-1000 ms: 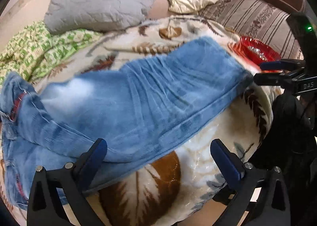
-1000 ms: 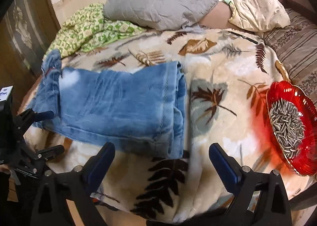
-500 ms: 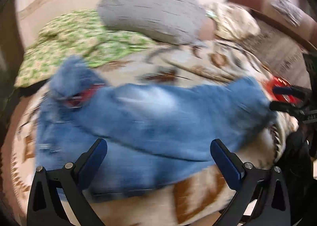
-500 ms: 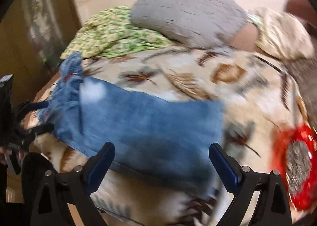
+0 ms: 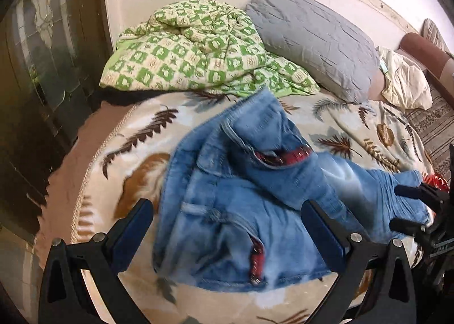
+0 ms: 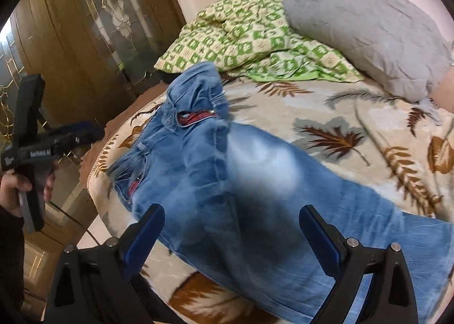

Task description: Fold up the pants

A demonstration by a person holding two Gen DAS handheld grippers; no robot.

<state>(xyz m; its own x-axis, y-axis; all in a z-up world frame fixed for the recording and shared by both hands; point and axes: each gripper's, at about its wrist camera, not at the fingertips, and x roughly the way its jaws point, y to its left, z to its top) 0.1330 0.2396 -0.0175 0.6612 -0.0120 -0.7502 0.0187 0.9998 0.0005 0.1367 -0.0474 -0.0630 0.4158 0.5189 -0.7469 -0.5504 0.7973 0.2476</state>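
The pants (image 5: pixel 244 210) are faded light-blue denim with a red plaid lining at the waist. They lie on a cream blanket (image 5: pixel 354 125) printed with brown and grey leaves. Behind are a green-and-cream checked quilt (image 5: pixel 193 48) and a plain grey pillow (image 5: pixel 315 37).

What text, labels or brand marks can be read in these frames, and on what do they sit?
Pale lettering on the side of the left gripper, seen from the right wrist camera: too blurred to read.
A small white tag at that tool's rear end: marks too small to read.
Jeans: the red patterned waistband lining shows no legible word.
Leaf-print blanket and green checked quilt: patterns only, no text.
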